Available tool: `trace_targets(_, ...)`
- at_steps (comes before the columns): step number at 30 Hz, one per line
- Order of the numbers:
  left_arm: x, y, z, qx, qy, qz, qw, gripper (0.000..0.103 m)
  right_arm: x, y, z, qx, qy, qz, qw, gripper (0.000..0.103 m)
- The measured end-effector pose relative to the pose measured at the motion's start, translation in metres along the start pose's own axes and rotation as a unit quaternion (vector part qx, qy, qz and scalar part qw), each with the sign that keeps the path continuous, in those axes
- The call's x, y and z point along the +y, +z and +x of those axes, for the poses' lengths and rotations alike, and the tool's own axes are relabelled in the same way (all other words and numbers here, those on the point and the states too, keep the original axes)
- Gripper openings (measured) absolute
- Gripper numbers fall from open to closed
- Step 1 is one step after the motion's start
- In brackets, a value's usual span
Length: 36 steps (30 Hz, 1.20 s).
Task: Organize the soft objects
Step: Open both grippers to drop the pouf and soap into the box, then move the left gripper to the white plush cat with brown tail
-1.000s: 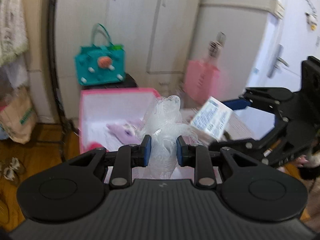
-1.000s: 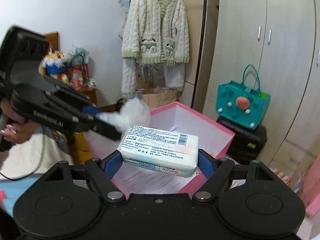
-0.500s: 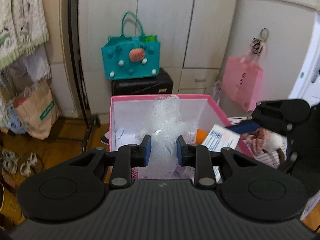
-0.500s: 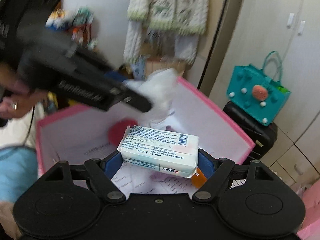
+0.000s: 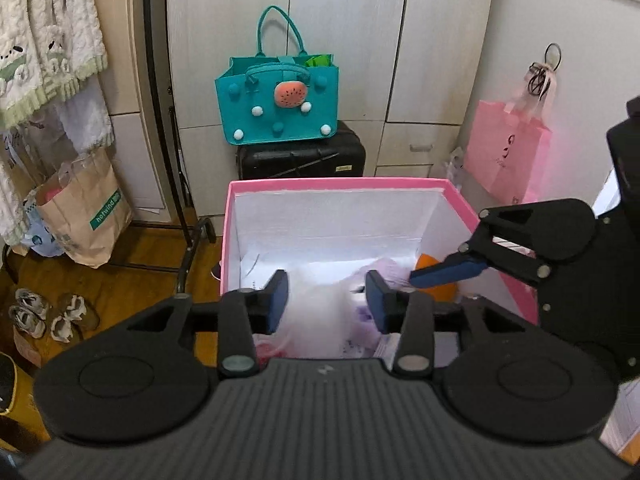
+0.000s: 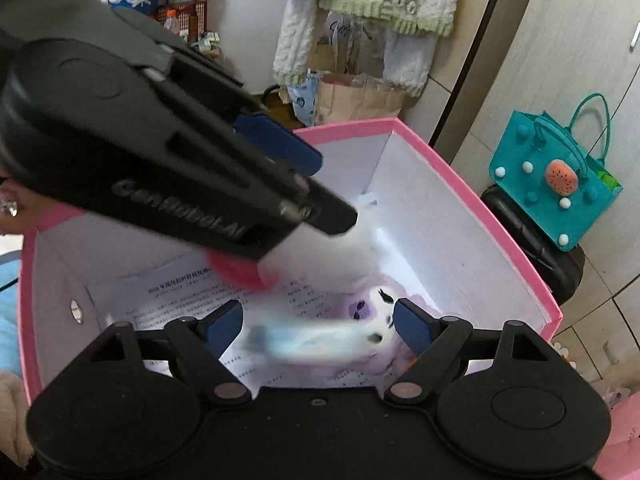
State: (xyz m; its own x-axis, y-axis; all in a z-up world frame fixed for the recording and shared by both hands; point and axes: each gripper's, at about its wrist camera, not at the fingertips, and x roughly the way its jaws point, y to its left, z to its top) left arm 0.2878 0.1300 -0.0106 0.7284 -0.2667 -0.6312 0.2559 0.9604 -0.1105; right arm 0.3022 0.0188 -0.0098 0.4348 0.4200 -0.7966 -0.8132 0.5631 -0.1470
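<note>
Both grippers hang over the open pink box (image 5: 336,182). My left gripper (image 5: 326,300) has its jaws opening; the white mesh bath puff (image 5: 316,304) is a blur between the blue pads, clear of both, dropping into the box. My right gripper (image 6: 318,326) has its jaws opening too; the white and blue tissue pack (image 6: 308,342) shows as a blur low between the pads, loose of them. In the right wrist view the left gripper (image 6: 332,192) reaches in from the upper left, with the puff (image 6: 340,248) blurred under it.
In the box lie printed paper sheets (image 6: 188,292), a purple plush (image 6: 372,308), a red fuzzy item (image 6: 240,272) and an orange item (image 5: 432,264). Behind it a teal bag (image 5: 280,100) sits on a black case (image 5: 300,156). A clothes rack (image 5: 160,120), paper bag (image 5: 84,208) and shoes (image 5: 48,316) stand left.
Both grippers moved in over the box and tilted down. The left jaws spread and let the puff go. The tissue pack slipped out of the right gripper's hold and now blurs lower.
</note>
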Motion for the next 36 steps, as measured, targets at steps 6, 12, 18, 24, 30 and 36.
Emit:
trace_targets(6,0.002,-0.002,-0.029,-0.022,0.000,-0.005,0.9997,0.047,-0.004,-0.008,-0.036,-0.038,0.000,0.037,0.999,0.086)
trace_targets(12,-0.001,-0.005,-0.061,-0.030,-0.017,-0.006,0.9994,0.053,-0.012,-0.026,-0.097,-0.076,0.000,0.117,0.990,0.086)
trace_targets(18,-0.016,-0.010,-0.091,-0.026,-0.045,0.001,0.9986,0.056,-0.016,-0.046,-0.149,-0.097,-0.007,0.166,0.981,0.086)
trace_targets(24,-0.034,-0.018,-0.125,-0.018,-0.081,0.015,0.9964,0.061,-0.010,-0.066,-0.180,-0.097,-0.012,0.186,0.978,0.086)
trace_targets(30,-0.056,-0.030,-0.153,-0.014,-0.102,0.046,0.9937,0.064,0.003,-0.089,-0.210,-0.100,-0.031,0.196,0.975,0.086)
trace_targets(36,-0.077,-0.045,-0.171,-0.011,-0.125,0.070,0.9896,0.067,0.017,-0.113,-0.230,-0.096,-0.049,0.201,0.974,0.086)
